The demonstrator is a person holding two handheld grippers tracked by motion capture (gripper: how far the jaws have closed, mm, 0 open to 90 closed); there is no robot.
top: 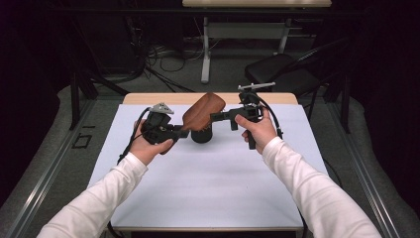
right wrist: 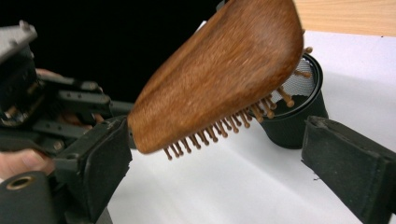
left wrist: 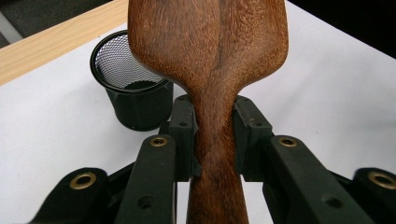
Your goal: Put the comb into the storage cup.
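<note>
Table (top: 208, 188): carrying a white sheet, with the cup standing near its far edge.
Hairbrush (top: 203, 112): wooden, hanging in the air tilted over the cup, bristles facing down and its handle running toward the left gripper.
Left gripper (top: 182, 133): clamping its jaws on the brush's narrow handle neck and holding the brush up.
Right gripper (top: 216, 117): standing wide open beside the brush head, with its pads gripping nothing.
Cup (top: 201, 134): black mesh, sitting upright under the brush head.
</note>
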